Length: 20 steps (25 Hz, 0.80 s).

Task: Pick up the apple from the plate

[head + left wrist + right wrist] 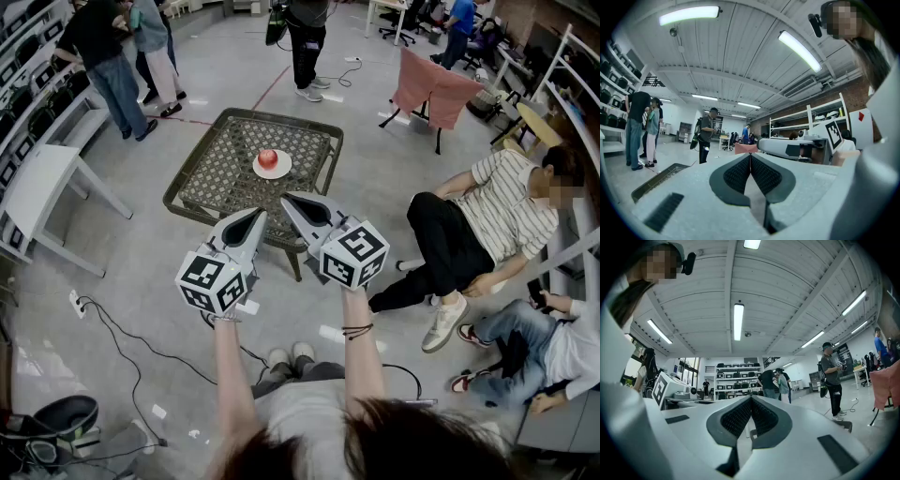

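I see the apple on its plate on the tabletop — left gripper and right gripper both closed, empty, apart from it.

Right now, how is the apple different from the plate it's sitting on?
The apple is red; the plate is white. The apple is round and bulges upward; the plate is flat and wider. The apple rests on the plate; the plate rests on the table. Both sit near the table's middle.
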Available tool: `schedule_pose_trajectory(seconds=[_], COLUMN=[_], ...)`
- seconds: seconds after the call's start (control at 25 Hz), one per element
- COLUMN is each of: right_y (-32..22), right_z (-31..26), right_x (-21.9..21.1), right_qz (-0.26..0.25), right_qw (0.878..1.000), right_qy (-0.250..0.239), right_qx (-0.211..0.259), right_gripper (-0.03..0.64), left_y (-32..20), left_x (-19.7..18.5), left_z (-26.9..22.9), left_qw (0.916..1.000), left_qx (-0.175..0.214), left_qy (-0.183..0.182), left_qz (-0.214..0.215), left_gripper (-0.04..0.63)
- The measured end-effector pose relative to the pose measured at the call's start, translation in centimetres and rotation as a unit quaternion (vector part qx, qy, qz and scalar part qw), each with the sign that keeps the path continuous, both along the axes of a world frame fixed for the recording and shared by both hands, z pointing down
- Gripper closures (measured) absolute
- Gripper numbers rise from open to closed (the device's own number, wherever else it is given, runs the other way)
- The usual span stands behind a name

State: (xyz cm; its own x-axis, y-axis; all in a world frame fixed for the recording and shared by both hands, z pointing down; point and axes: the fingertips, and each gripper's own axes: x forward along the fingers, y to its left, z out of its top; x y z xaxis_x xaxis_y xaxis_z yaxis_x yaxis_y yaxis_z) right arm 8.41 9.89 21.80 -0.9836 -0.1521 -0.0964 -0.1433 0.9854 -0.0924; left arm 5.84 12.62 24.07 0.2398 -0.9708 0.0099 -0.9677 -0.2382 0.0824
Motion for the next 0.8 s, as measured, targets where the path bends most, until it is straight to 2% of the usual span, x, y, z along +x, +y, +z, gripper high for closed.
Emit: schedule_pose_trajectory(seconds=[0.8], right_y=[-2.1], right_z=[1.3], right_x=[0.4], right_qz=[0.0], right_qw=[1.0], right_qy=[-0.004], right_qx=[-0.022], right_gripper=[0.607], left_y=[-1.2], left_x=[0.1], left_z=[2.1], left_qw=[0.9994], left_qx=[-0.01], left_qy=[0.023], left_qz=[-0.025], left_gripper=[0.583])
